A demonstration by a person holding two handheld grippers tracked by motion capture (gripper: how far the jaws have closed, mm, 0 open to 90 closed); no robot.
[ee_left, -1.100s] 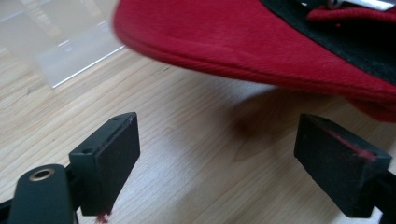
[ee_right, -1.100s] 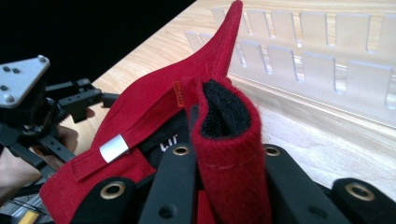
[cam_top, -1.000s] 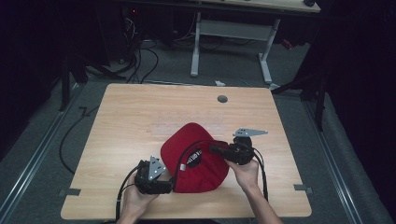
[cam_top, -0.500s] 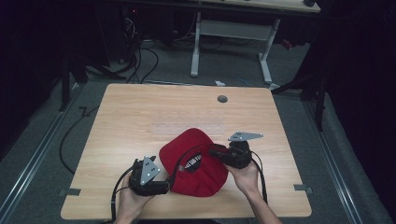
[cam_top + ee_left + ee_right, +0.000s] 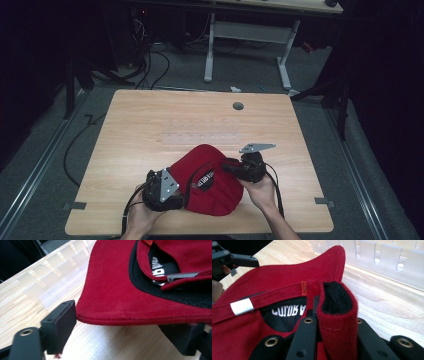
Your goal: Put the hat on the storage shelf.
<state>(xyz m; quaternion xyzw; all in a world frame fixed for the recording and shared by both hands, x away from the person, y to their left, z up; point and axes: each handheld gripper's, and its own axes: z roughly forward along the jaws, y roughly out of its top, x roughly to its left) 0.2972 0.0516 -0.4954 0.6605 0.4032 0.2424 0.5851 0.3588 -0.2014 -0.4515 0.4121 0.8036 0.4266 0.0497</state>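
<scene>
A red cap (image 5: 216, 201) lies upside down near the table's front edge, its black lining and white lettering showing. My right gripper (image 5: 226, 166) is shut on a folded piece of the cap's rim (image 5: 337, 322), with red cloth pinched between its jaws (image 5: 334, 333). My left gripper (image 5: 181, 196) sits at the cap's left side. In the left gripper view the red brim (image 5: 130, 297) lies between its jaws (image 5: 122, 333), which have just been closing a little. Its pads do not press the brim. The left gripper (image 5: 242, 259) also appears at the top left of the right gripper view.
A clear plastic slotted rack (image 5: 200, 134) lies on the wooden table (image 5: 140, 115) just beyond the cap, also seen as the rack (image 5: 57, 275) and rack (image 5: 382, 262). A grey round grommet (image 5: 238, 106) sits near the far edge. Cables and desk legs stand on the floor behind.
The cap and my right gripper have slid slightly toward the near edge and the cap lies flatter. The left gripper has hardly moved.
</scene>
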